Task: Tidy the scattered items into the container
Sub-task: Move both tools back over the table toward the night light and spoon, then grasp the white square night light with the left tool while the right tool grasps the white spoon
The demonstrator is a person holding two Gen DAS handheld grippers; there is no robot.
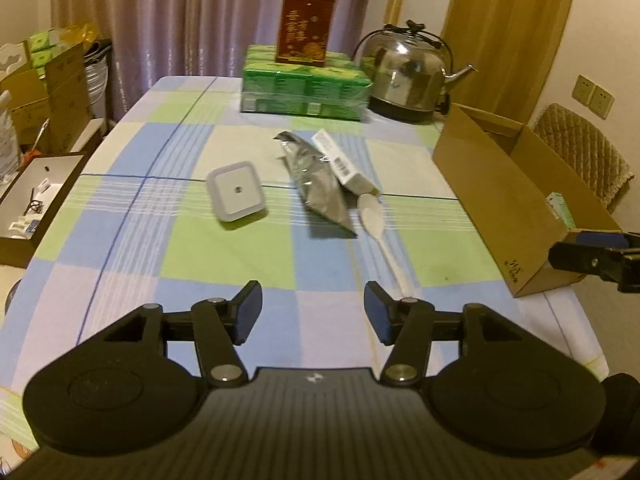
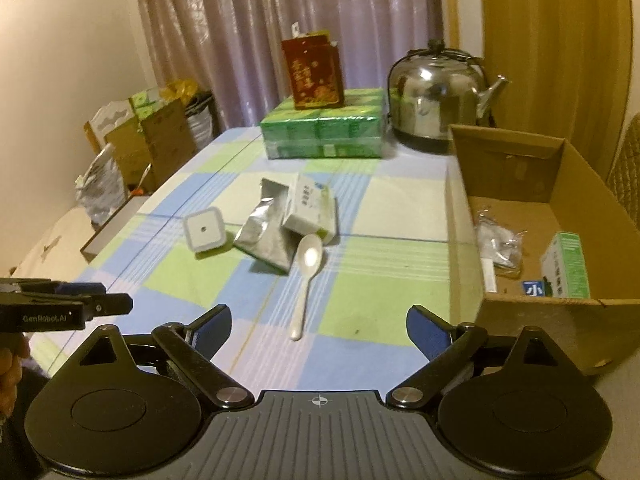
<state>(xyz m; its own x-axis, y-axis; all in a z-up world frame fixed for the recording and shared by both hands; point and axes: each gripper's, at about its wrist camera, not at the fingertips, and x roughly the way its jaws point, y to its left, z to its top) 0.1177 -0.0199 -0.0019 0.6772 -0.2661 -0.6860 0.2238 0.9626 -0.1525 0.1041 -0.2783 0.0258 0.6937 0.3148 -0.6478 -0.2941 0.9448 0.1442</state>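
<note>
Left claw (image 1: 313,312): released, jaws apart, nothing between the blue pads; hovers above the near edge of the tabletop.
Right claw (image 2: 319,332): released, jaws spread wide, nothing held; hovers over the near edge, just left of the carton's near corner.
Tabletop (image 1: 120,240): covered with a checked cloth in blue, green and white.
Cardboard carton (image 2: 532,320): open-topped, standing along the right edge of the tabletop.
Carton contents: green-and-white box (image 2: 566,266) upright against the near right wall; crumpled clear plastic bag (image 2: 498,246) on the floor near the left wall; small blue label (image 2: 533,289) by the near wall.
White spoon (image 2: 306,280): flat on the tabletop toward the centre, bowl pointing to the far edge, handle pointing to the near edge; bowl just beside the pouch and the medicine box.
Silver foil pouch (image 2: 266,236): lying flat at the centre, crumpled, partly under the medicine box.
White medicine box (image 2: 310,210): resting tilted on the pouch's right side.
Square white lidded tub (image 2: 203,233): left of the pouch, apart from it.
Green tissue packs (image 2: 326,128): stacked at the far edge, red carton (image 2: 314,72) upright on top.
Steel kettle (image 2: 438,96): far right corner, behind the carton.
</note>
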